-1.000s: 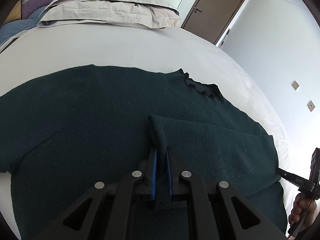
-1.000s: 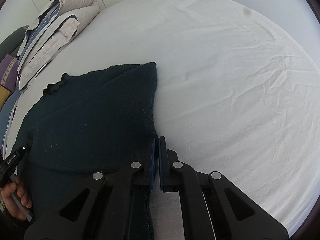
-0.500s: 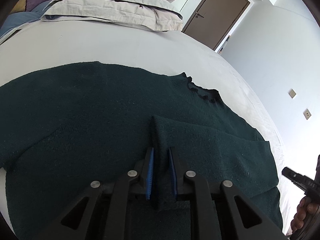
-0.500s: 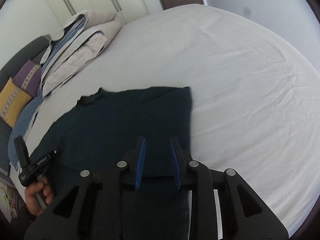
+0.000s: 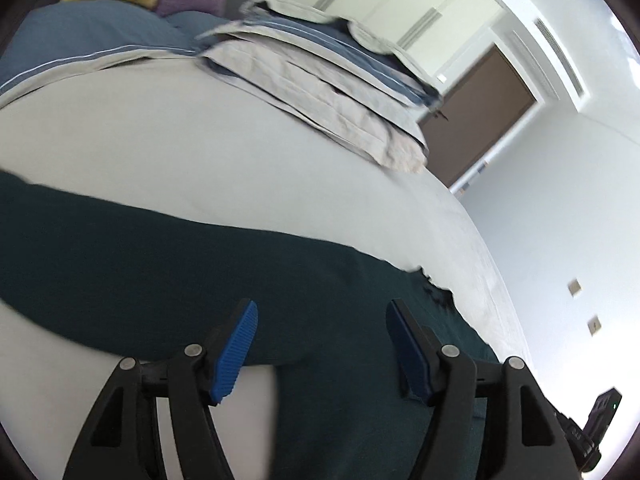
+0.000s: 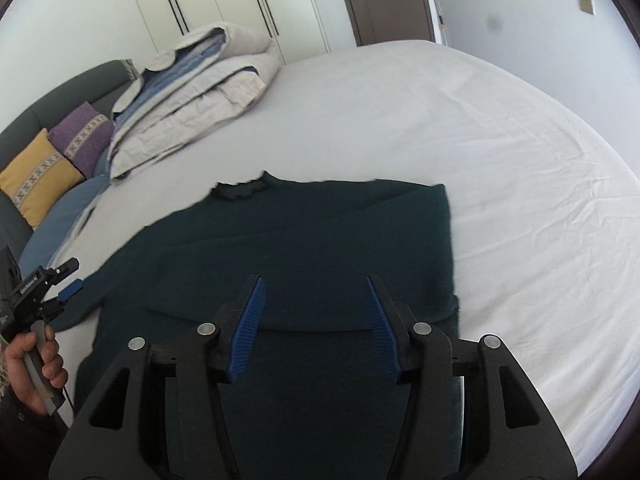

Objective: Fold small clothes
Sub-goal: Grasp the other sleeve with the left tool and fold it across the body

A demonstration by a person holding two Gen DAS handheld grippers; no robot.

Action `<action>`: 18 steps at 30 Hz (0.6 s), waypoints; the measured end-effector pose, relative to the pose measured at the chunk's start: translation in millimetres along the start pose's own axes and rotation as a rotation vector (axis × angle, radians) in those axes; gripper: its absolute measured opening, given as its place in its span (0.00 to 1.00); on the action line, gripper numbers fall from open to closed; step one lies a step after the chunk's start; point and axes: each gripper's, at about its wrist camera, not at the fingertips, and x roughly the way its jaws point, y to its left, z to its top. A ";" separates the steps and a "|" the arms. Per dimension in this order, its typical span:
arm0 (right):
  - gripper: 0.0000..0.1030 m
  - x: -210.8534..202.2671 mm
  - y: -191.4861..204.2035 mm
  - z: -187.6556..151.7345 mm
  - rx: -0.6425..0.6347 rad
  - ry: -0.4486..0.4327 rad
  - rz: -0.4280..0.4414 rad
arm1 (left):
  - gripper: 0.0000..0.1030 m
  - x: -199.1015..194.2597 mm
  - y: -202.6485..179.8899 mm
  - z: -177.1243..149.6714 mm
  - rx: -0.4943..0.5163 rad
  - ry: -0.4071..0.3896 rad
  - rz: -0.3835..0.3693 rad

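A dark green knit sweater [image 6: 320,240] lies flat on the white bed sheet [image 6: 500,160], its frilled collar [image 6: 240,190] toward the pillows. Its right sleeve is folded over the body; the left sleeve [image 5: 100,248] stretches out to the left. My right gripper [image 6: 316,320] is open and empty above the sweater's lower middle. My left gripper [image 5: 322,340] is open and empty above the sweater near its left underarm. It also shows at the left edge of the right wrist view [image 6: 60,280], held in a hand.
A folded beige and blue duvet [image 6: 192,92] lies at the head of the bed. Yellow [image 6: 36,184] and purple [image 6: 82,136] cushions lean on the grey headboard. A brown door [image 6: 384,0] and white wardrobes [image 6: 224,8] stand behind the bed.
Both grippers have let go of the folded right sleeve and opened wide. Both have lifted back from the sweater; the left one has swung toward the left sleeve.
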 end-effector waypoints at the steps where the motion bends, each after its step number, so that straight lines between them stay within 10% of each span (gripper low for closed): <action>1: 0.49 -3.4 8.8 -1.4 0.004 0.000 0.029 | 0.66 -14.5 26.0 4.9 -0.064 -0.027 0.025; 7: 0.49 3.0 63.9 -15.5 0.053 0.043 0.168 | 0.66 -85.3 172.3 8.6 -0.489 -0.164 0.152; 13: 0.49 12.4 101.1 -34.2 0.031 0.075 0.198 | 0.67 -91.7 226.4 6.1 -0.702 -0.236 0.121; 15: 0.49 9.3 103.9 -36.9 0.022 0.072 0.198 | 0.60 -85.2 225.8 14.9 -0.692 -0.248 0.120; 17: 0.49 5.4 101.4 -37.9 0.025 0.065 0.198 | 0.10 -72.2 233.7 24.2 -0.703 -0.209 0.122; 18: 0.49 4.2 98.3 -38.0 0.031 0.063 0.194 | 0.07 -64.0 237.3 25.6 -0.722 -0.185 0.127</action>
